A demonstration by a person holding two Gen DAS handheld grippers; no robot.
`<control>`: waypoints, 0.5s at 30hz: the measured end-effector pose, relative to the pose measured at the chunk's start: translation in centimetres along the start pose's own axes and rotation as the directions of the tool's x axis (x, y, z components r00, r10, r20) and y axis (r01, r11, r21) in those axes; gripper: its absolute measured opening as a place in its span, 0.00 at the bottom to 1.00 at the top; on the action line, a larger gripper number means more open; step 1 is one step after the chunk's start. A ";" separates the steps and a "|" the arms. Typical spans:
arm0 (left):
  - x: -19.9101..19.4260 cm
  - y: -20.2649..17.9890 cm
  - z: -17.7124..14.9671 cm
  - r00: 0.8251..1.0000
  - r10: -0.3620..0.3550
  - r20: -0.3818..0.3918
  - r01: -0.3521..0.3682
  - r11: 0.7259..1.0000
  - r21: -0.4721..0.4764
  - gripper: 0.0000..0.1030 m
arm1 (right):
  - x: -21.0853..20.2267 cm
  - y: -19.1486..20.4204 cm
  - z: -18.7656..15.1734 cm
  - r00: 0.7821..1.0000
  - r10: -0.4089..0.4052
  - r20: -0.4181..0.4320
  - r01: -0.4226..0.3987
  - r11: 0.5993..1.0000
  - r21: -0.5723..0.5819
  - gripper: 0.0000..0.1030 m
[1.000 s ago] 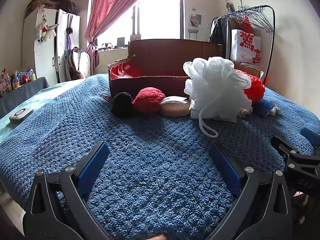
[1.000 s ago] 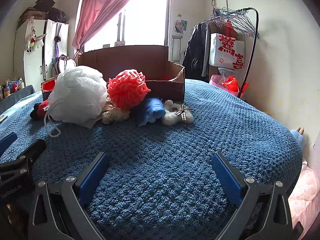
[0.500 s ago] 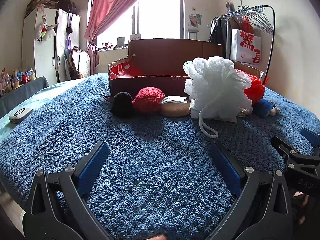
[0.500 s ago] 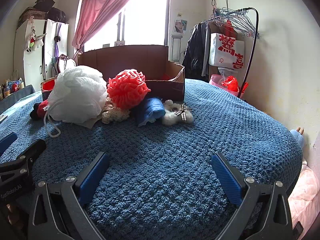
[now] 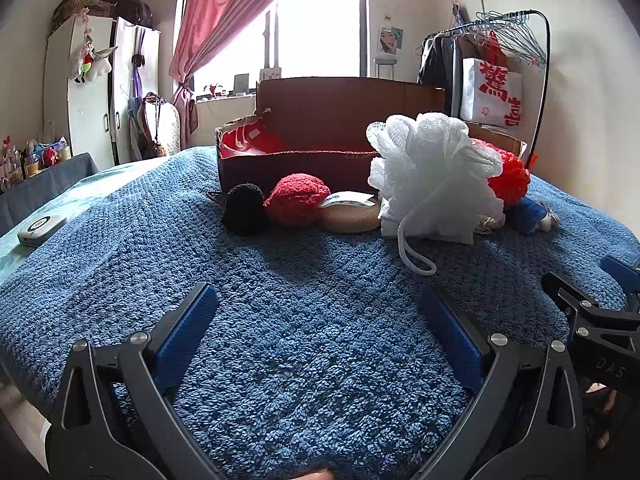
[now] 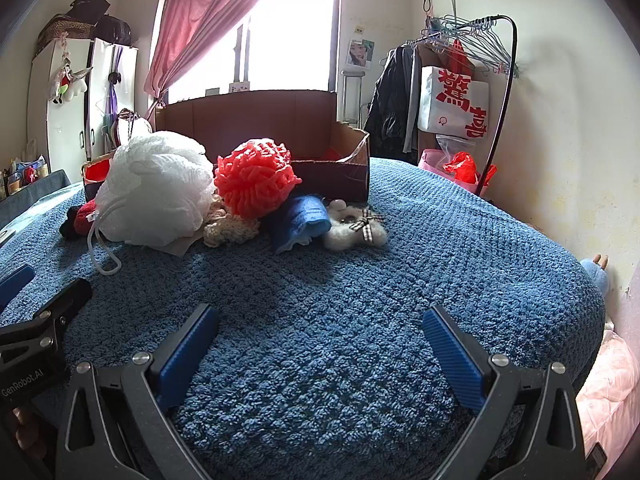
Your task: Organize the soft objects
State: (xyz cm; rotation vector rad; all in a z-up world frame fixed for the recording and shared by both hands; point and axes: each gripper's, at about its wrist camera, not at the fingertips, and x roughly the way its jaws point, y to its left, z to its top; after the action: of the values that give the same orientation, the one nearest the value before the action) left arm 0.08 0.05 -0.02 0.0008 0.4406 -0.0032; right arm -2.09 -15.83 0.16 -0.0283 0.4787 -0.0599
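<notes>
On the fuzzy blue blanket [image 5: 320, 320], the left gripper [image 5: 320, 312] and right gripper [image 6: 320, 320] both gape wide, holding nothing. The fluffy white mesh bath puff [image 5: 434, 176] sits before the brown cardboard box [image 5: 344, 120]. "GenRobot.AI" marks one gripper, "DAS" the other.

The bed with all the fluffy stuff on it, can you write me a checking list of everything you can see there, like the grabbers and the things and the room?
Surface: blue blanket covers the bed.
Job's things: white loofah, red loofah, red knit ball, black pom-pom, tan sponge, blue cloth, cream knit piece and small plush bear lie in a row in front of the open cardboard box.
Clutter: small white device at the bed's left edge.
Grippers: left gripper and right gripper both open, empty, low over the blanket.
Cables: nothing seen.
Surroundings: window with pink curtain, white wardrobe, clothes rack.
</notes>
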 end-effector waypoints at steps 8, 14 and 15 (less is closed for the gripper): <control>0.0 0.0 0.0 1.000 0.000 -0.001 0.000 1.000 0.000 1.00 | 0.0 -0.1 0.0 1.000 0.000 0.000 0.000 1.000 0.000 1.00; 0.0 0.0 0.0 1.000 0.000 -0.001 0.000 1.000 -0.001 1.00 | 0.0 -0.1 0.1 1.000 0.000 0.000 0.000 1.000 0.000 1.00; 0.0 0.0 0.0 1.000 0.000 -0.001 0.000 1.000 -0.001 1.00 | 0.0 -0.1 0.1 1.000 0.000 0.000 0.000 1.000 0.000 1.00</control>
State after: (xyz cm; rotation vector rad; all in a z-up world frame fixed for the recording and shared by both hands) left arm 0.10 0.06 -0.02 0.0002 0.4417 -0.0033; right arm -2.02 -15.96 0.24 -0.0284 0.4786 -0.0602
